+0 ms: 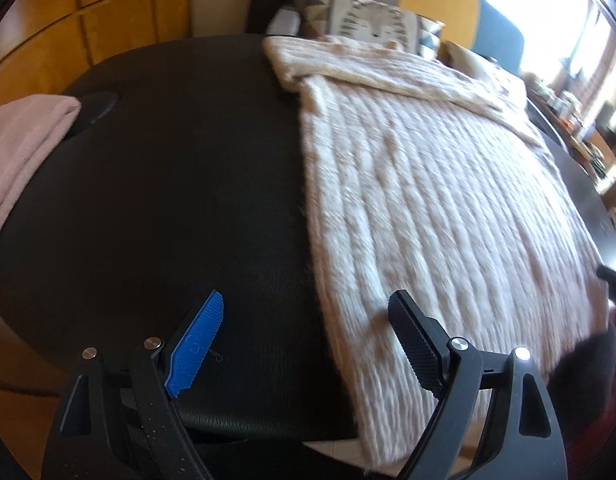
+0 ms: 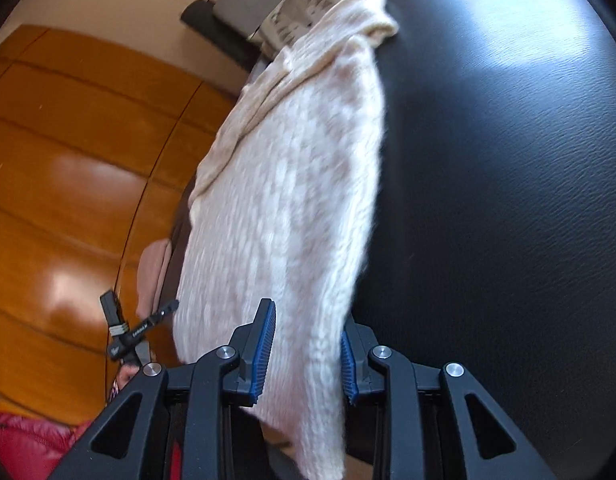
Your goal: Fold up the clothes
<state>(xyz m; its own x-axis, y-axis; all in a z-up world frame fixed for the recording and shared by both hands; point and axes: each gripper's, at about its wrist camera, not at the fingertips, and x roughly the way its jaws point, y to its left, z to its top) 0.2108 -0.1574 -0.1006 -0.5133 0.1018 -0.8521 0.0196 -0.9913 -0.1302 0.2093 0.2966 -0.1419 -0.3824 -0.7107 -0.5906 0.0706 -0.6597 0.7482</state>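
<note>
Cream ribbed knit sweater (image 2: 292, 216) is clamped between the blue pads of the right gripper (image 2: 306, 348) at its near edge. Left gripper (image 1: 308, 316): jaws wide apart, nothing between them, over the sweater's edge. Sweater lies spread on the black table (image 1: 168, 200). Farther off, a pink cloth (image 1: 24, 144) and a patterned cushion (image 1: 372, 20).

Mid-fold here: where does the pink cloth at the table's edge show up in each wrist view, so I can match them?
Left wrist view: pink cloth at the far left edge, lying over the rim of the black table.
Right wrist view: pink cloth lower left of centre, a small patch mostly hidden behind the cream sweater.
Shared landmark: the cream sweater, which lies to the right of the cloth in both views.
</note>
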